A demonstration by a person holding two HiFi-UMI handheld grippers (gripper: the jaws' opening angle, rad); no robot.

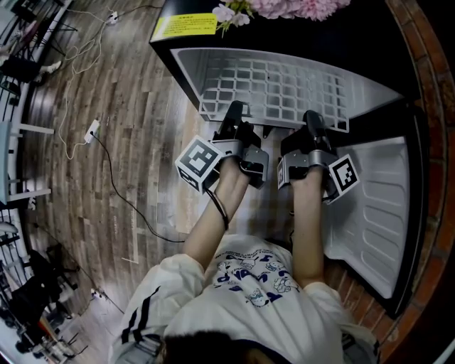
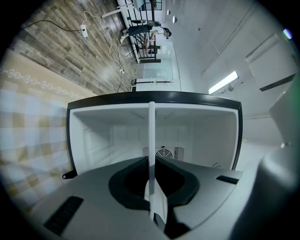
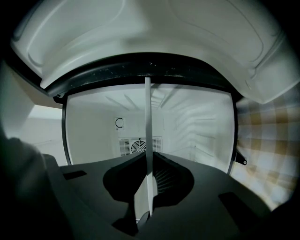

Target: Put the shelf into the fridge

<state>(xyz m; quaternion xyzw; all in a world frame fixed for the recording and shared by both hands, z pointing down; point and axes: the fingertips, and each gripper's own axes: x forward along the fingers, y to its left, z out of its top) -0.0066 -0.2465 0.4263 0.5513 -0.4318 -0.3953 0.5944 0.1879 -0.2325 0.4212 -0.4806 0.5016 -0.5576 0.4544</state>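
The shelf (image 1: 277,89) is a white wire grid lying flat in the mouth of the open black fridge (image 1: 178,53), its far part inside the white cavity. My left gripper (image 1: 234,117) is shut on the shelf's near edge at the left. My right gripper (image 1: 313,122) is shut on the same edge at the right. In the left gripper view the shelf (image 2: 151,136) shows edge-on as a thin white strip pinched by that gripper (image 2: 152,161). The right gripper view shows the same strip (image 3: 148,117) clamped by that gripper (image 3: 149,157), with the fridge's back wall and fan vent (image 3: 138,146) behind.
The fridge door (image 1: 377,213) stands open to the right, close to my right gripper. Pink flowers (image 1: 284,7) sit on top of the fridge. A checked rug (image 1: 270,206) lies in front. Cables and a power strip (image 1: 92,131) lie on the wooden floor to the left.
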